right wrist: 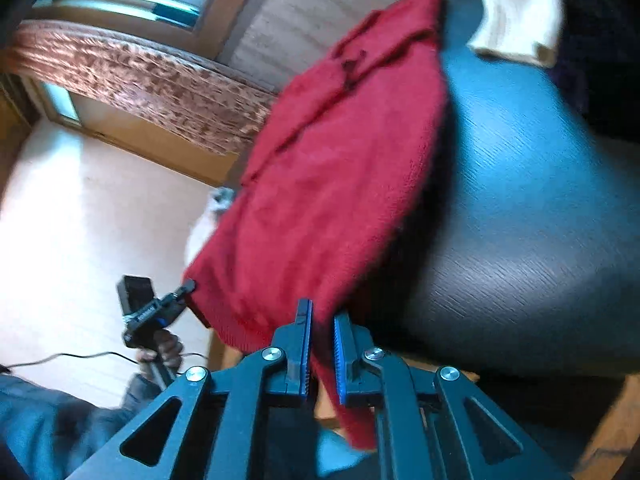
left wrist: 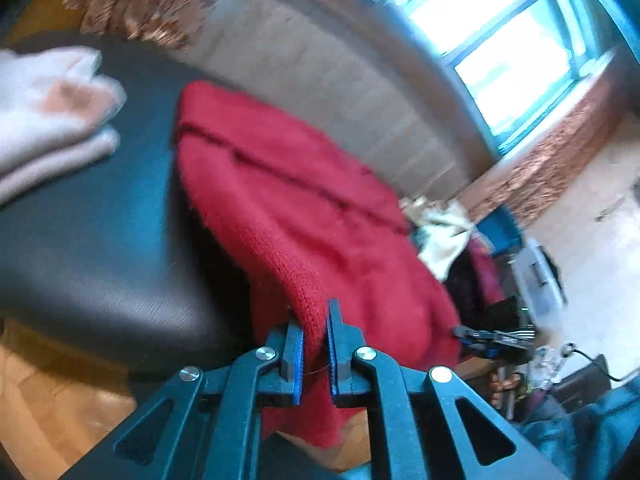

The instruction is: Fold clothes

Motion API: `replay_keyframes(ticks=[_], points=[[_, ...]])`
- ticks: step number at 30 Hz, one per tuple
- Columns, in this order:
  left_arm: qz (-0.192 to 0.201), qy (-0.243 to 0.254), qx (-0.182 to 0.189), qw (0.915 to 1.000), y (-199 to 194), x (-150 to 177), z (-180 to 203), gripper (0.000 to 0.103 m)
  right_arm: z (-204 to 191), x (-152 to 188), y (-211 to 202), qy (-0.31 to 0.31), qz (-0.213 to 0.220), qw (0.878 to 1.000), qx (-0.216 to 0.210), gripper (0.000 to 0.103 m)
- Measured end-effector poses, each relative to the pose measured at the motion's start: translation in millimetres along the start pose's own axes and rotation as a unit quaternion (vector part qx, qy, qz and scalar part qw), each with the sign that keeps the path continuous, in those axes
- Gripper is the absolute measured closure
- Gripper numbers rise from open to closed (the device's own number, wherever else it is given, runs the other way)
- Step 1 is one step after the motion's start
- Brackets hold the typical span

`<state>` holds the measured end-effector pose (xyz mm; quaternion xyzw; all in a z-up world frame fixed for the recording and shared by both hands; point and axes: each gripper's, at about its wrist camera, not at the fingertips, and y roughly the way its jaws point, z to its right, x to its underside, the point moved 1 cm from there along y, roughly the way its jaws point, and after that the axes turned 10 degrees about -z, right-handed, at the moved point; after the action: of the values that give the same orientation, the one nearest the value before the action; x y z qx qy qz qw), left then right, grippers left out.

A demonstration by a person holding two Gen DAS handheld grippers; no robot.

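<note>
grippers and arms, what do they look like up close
Both the left gripper and the right gripper are dark teal-black plastic linkages with triangular cut-outs, round silver pivot bolts, and blue ridged pads lining the flat fingers. In the right wrist view the left one carries a small black box camera; a black cable trails behind. The sleeve is dark blue-grey.

Red sweater [left wrist: 288, 200], dark table [left wrist: 92, 240]

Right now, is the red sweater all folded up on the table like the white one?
No, the red sweater lies spread on the dark table, its near edge hanging off and pinched in the right gripper.
</note>
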<state>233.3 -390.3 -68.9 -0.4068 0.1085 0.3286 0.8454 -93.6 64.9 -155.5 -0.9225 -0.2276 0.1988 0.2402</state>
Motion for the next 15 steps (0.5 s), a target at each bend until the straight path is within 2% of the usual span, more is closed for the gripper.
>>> replay_keyframes(ticks=[5, 8, 10, 12, 15], points=[[0.040, 0.000, 0.052, 0.9979, -3, -39, 6, 0.095, -31, -36, -10, -0.031, 0.040, 0.997, -0.059, 0.093], [0.042, -0.001, 0.047, 0.9981, 14, -70, 5, 0.095, -43, -70, -10, -0.045, 0.066, 0.994, -0.072, 0.093], [0.041, -0.001, 0.040, 0.9984, 26, -90, 4, 0.095, -44, -93, -3, -0.050, 0.069, 0.995, -0.057, 0.093], [0.026, 0.004, 0.028, 0.9993, 37, -101, 2, 0.095, -35, -115, 5, -0.034, 0.052, 0.998, -0.029, 0.089], [0.010, -0.001, 0.022, 0.9997, 50, -100, -6, 0.095, -26, -116, 7, -0.032, 0.005, 0.999, 0.029, 0.086]])
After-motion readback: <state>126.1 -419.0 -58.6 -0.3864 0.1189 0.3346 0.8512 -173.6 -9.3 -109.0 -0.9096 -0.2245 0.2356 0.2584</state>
